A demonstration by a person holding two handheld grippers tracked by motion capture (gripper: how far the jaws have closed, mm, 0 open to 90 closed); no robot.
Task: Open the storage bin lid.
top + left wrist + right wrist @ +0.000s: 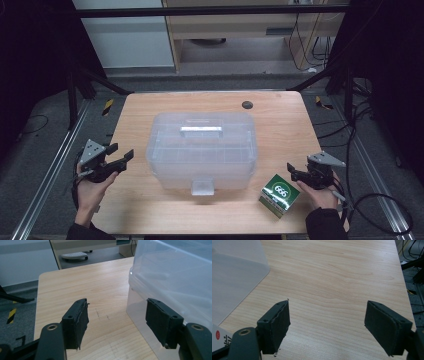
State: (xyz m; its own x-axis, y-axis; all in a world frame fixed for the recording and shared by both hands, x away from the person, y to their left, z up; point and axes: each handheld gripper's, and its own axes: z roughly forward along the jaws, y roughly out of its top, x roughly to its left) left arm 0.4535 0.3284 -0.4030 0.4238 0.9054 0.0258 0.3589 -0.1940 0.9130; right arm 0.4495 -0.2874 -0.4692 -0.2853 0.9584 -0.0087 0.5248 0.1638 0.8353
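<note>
We start with the clear, frosted plastic storage box with a lid and a front latch (201,150), which stands in the middle of the light wooden table (280,120), between the two grippers. In the left gripper view its rounded corner and side wall (172,277) rise just beyond the jaw at the right of that view, close to it but, as far as we can tell, not touching.

The left gripper (122,152) sits at the table's left edge, beside the box's left wall, held in a hand (92,187) that comes in from below. In the left gripper view (117,320) its jaws stand wide apart with nothing but bare tabletop between the pads.

The right gripper (291,170) sits at the table's right edge, well apart from the box's right wall. Its own view (327,326) shows the jaws spread wide over bare wood, gripping nothing, with the box's corner (234,275) off to the upper left.

Just beside this gripper, between it and the box's front right corner, lies a small green and white cardboard carton printed with white numerals (279,195); it rests on the table, tilted at an angle to the edge, and no pad touches it. A sliver of it shows at the bottom left of the right gripper view (219,338).
</note>
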